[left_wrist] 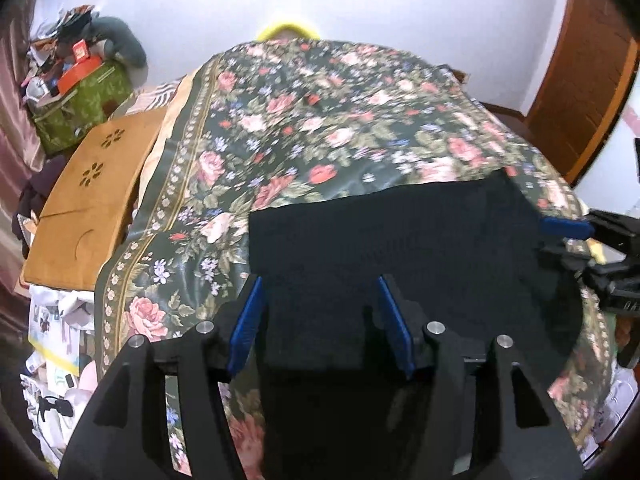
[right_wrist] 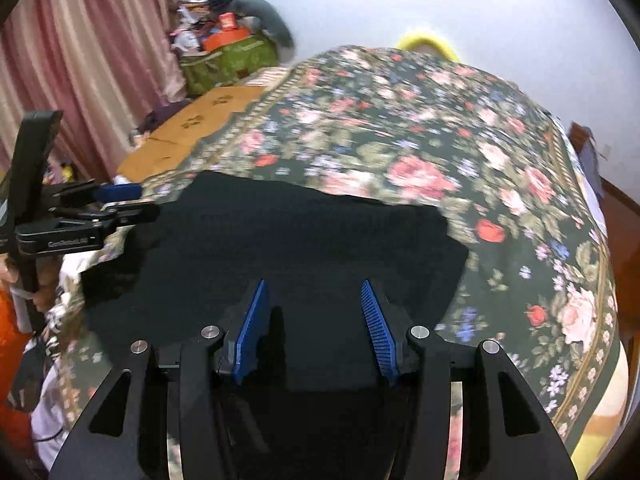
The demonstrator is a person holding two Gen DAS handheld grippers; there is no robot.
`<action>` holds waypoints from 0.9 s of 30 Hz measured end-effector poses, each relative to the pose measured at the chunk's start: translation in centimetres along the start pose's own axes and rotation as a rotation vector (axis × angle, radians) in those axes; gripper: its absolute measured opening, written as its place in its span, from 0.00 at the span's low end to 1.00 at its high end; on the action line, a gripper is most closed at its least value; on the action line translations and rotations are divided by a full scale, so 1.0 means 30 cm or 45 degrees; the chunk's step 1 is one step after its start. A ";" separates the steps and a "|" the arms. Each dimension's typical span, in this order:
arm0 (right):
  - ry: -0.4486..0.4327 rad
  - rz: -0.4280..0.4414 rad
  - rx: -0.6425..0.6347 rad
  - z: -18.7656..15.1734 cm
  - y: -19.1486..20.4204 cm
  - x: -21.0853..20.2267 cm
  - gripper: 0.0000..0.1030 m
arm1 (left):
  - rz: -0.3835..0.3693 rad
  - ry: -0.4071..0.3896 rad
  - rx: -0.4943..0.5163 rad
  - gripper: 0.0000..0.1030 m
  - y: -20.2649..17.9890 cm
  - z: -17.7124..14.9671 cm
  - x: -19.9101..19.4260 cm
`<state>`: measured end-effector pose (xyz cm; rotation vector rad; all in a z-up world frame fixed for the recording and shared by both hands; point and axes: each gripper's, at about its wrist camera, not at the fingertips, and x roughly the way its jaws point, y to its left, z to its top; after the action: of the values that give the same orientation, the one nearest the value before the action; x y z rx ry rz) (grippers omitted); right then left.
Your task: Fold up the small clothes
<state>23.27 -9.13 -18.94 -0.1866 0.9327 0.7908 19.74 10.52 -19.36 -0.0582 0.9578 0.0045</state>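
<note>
A black garment lies flat on the floral cloth that covers the table; it also shows in the right wrist view. My left gripper is open, its blue pads over the garment's near edge, holding nothing. My right gripper is open too, over the garment's near part. Each gripper shows from the side in the other's view: the right one at the garment's right edge, the left one at its left edge.
A tan board lies left of the table, with a green box of clutter behind it. Pink curtains hang on the left. A wooden door stands at the right. A yellow object sits behind the table's far edge.
</note>
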 end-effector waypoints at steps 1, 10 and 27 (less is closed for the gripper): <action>0.005 0.029 -0.005 -0.002 0.021 0.001 0.44 | -0.012 -0.002 0.004 0.55 -0.011 -0.003 -0.009; 0.107 0.097 -0.025 -0.094 0.078 0.072 0.46 | -0.003 0.111 0.079 0.57 -0.065 -0.113 0.042; -0.080 -0.091 0.112 -0.125 -0.020 -0.206 0.49 | 0.141 -0.089 -0.152 0.61 0.141 -0.138 -0.237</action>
<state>19.13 -14.56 -16.51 -0.1168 0.8951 0.6845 12.15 14.68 -16.12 -0.1143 0.8895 0.1645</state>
